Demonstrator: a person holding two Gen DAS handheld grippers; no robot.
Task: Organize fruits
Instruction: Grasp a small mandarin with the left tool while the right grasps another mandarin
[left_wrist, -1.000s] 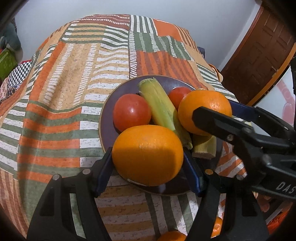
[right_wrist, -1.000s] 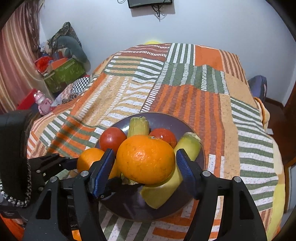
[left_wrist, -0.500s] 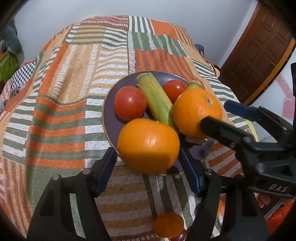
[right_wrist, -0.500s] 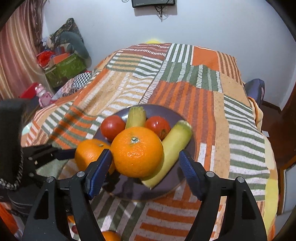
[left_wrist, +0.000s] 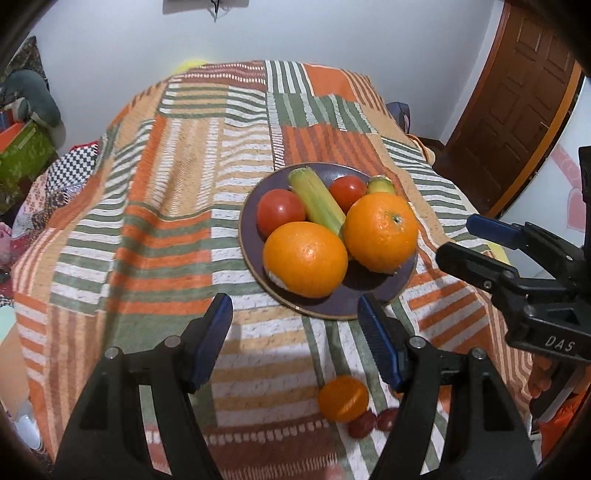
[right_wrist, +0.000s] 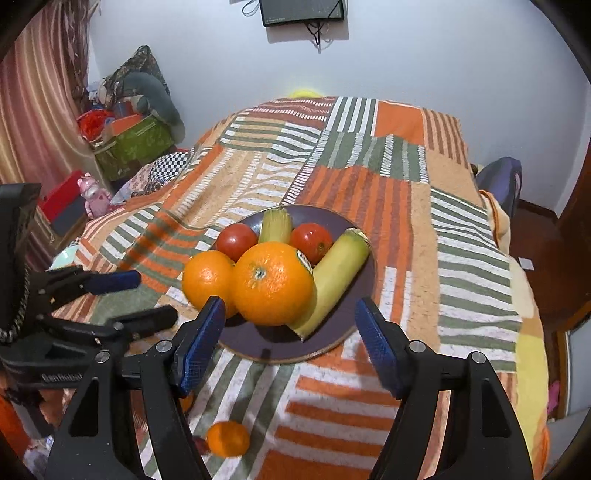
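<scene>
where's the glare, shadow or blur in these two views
Left wrist view: soft highlight on the front orange, dark shadow on the plate under it, small orange blurred. Right wrist view: fisheye bends the bedspread; edges vignetted.

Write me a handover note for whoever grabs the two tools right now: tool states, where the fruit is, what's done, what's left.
Left tool: open, empty, hanging just short of the plate's near rim.
Right tool: empty, jaws closing slightly with nothing between them, also at the near rim.
Plate on the striped blanket holds two oranges, two tomatoes and two corn cobs.
Done: both oranges sit on the plate.
Left: a small orange fruit and two small dark red fruits lie on the blanket near its front edge.
</scene>
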